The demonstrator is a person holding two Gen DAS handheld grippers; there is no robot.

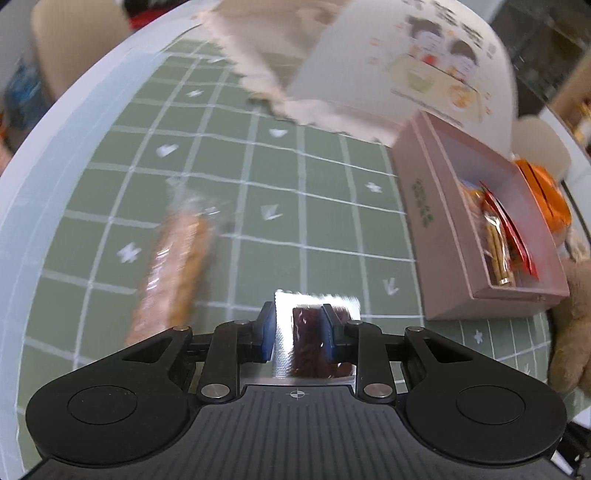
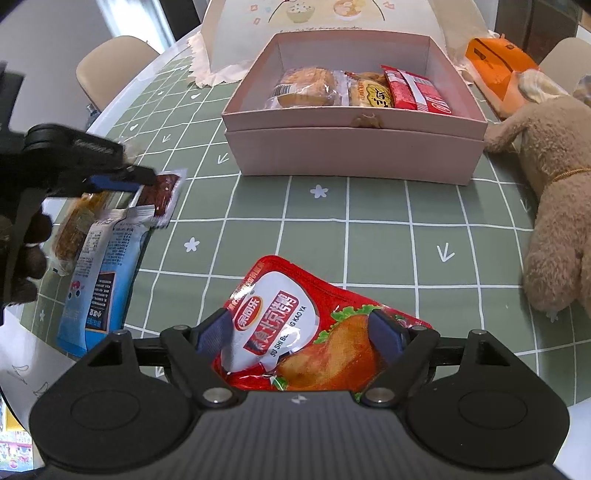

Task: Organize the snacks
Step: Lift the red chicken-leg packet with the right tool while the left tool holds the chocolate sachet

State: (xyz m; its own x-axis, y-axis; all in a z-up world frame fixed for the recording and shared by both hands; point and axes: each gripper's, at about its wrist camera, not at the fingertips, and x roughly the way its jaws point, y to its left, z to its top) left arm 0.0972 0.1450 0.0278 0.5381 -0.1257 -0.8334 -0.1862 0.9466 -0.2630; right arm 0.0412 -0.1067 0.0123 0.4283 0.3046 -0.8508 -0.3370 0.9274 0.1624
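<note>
My left gripper is shut on a small silver packet with a dark red snack, held above the green checked tablecloth; it shows from the side in the right wrist view. My right gripper is shut on a red roast-duck snack pouch, lifted over the cloth. The open pink box stands ahead of it with bread and red packets inside; it sits at the right in the left wrist view.
A wrapped brown pastry lies left of my left gripper. A blue-and-white packet lies at the table's left edge. A plush toy, an orange box and the box lid surround the pink box.
</note>
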